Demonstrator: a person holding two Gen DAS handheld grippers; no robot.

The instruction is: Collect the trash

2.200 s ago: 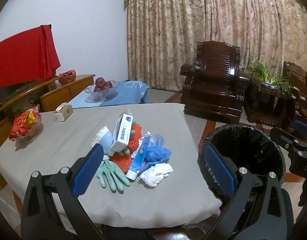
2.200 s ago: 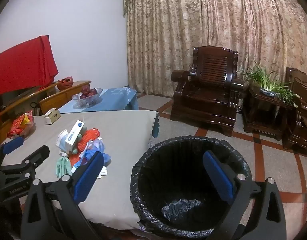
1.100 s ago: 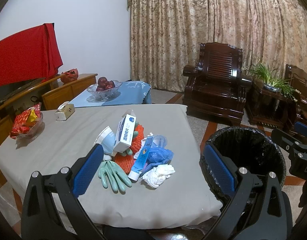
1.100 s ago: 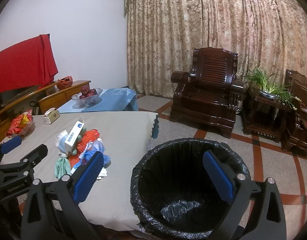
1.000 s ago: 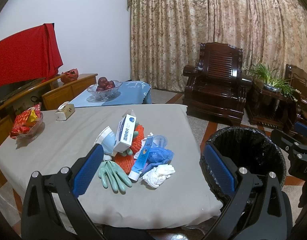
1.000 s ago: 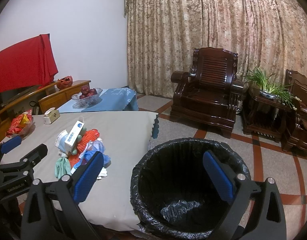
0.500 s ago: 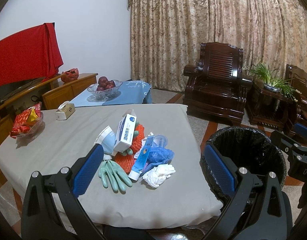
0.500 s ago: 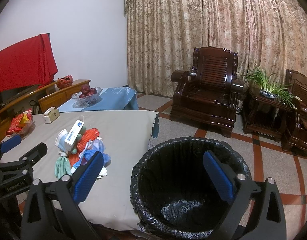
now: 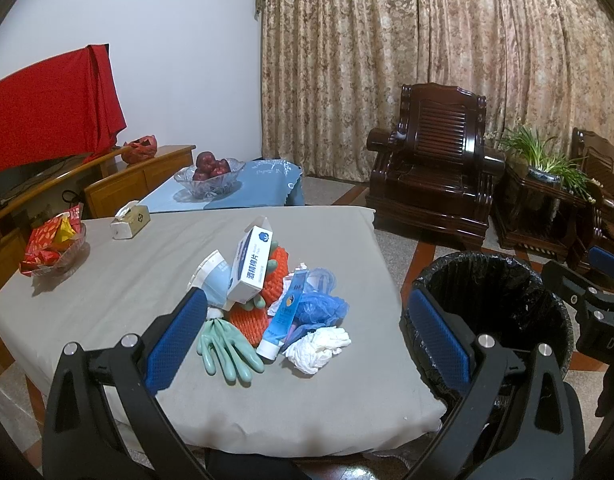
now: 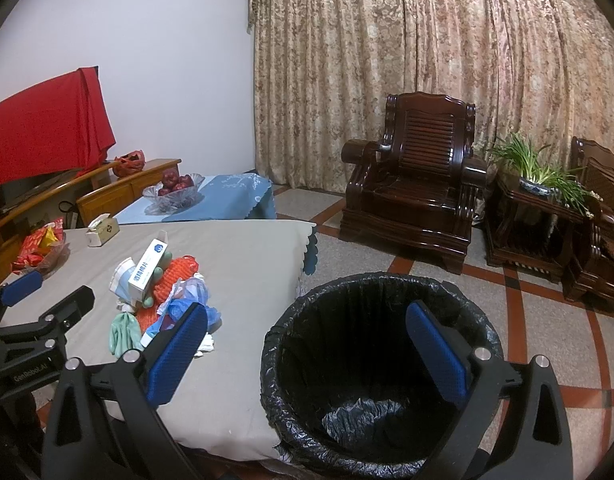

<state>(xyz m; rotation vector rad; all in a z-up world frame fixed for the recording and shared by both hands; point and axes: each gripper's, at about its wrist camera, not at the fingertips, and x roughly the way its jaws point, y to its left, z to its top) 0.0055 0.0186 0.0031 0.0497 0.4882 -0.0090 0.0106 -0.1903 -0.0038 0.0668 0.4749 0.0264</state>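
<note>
A home living room: patterned curtains [image 9: 447, 60] across the far wall, a carved dark wooden armchair [image 9: 435, 168] on the right, a fruit bowl [image 9: 210, 174] far left.

"酒精棉片" on white box [image 9: 251, 267]

Left wrist view: looking forward and slightly down over the worktop [image 9: 119, 280], trash pile [image 9: 267, 292] near at frame centre, bin [image 9: 495, 304] at lower right. Right wrist view: set further right, facing the same way, bin [image 10: 379, 360] close at lower centre, pile [image 10: 159, 292] at left. Shared: worktop, pile, bin, armchair [image 10: 415, 184], curtain [image 9: 427, 60].
</note>
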